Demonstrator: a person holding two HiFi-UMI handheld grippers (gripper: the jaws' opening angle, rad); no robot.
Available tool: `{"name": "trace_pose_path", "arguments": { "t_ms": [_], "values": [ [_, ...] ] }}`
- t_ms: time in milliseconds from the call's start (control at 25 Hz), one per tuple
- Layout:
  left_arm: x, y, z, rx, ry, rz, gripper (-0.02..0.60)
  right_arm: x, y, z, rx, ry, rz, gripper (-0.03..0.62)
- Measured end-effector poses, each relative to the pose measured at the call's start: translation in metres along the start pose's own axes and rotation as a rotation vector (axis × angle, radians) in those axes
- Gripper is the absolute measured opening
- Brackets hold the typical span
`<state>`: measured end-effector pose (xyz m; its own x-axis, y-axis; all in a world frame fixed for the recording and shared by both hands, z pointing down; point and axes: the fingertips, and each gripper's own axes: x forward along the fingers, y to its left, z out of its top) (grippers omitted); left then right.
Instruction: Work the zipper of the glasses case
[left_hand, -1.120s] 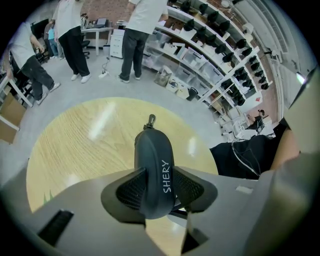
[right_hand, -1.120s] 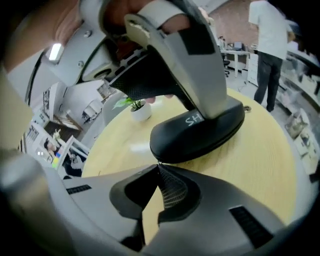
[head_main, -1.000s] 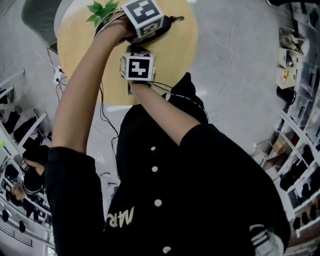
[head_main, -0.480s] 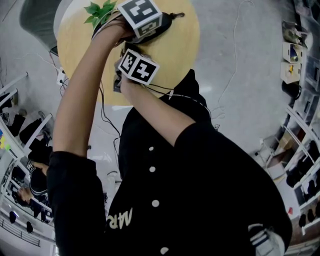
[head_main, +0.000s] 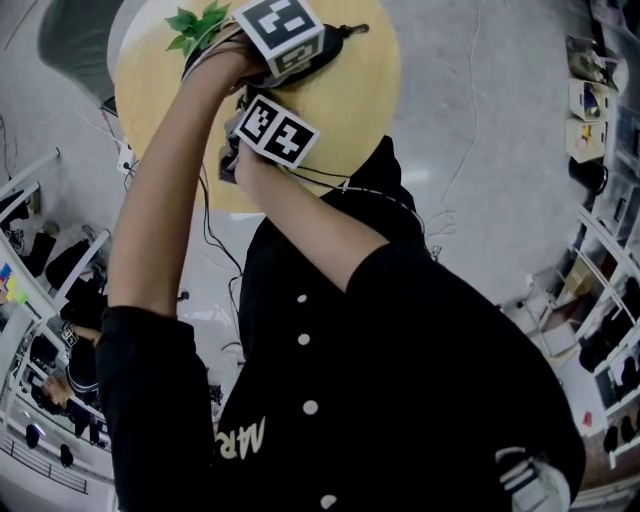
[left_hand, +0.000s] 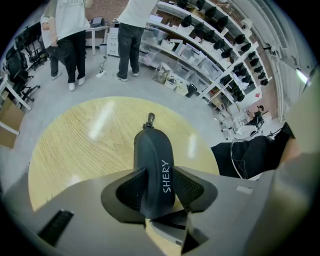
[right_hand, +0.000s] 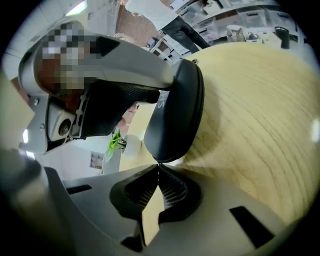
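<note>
Firmly clamped in the left gripper (left_hand: 157, 176), dark glasses case (left_hand: 154, 155) over the round wooden table (left_hand: 75, 145), contents hidden, right gripper (right_hand: 158, 172) jaws pressed together at the case's end.

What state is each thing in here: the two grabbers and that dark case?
glasses case: held on edge over the table, looks zipped closed.
left gripper: jaws clamped on the case's two sides.
right gripper: jaws shut, tips at the case's near end; I cannot tell whether they pinch a zipper pull.
</note>
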<state>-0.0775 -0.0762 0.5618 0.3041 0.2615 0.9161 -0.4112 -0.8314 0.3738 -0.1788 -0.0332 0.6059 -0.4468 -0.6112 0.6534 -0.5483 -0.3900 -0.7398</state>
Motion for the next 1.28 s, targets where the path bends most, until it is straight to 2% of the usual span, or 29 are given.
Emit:
{"name": "trace_pose_path", "arguments": {
  "t_ms": [280, 800, 1080, 1280],
  "values": [
    [0.001, 0.0, -0.001, -0.005, 0.006, -0.007, 0.164, 0.011, 0.01, 0.005, 0.052, -0.026, 0.048, 0.005],
    [0.003, 0.001, -0.001, -0.004, 0.013, -0.013, 0.164, 0.018, 0.014, 0.013, 0.298, -0.129, 0.216, 0.005],
    [0.004, 0.001, 0.0, -0.006, 0.018, -0.018, 0.164, 0.017, 0.017, 0.017, 0.459, -0.195, 0.354, 0.005],
    [0.003, 0.001, 0.0, -0.004, 0.018, -0.013, 0.164, 0.018, 0.021, 0.023, 0.462, -0.221, 0.389, 0.006]
  ]
}}
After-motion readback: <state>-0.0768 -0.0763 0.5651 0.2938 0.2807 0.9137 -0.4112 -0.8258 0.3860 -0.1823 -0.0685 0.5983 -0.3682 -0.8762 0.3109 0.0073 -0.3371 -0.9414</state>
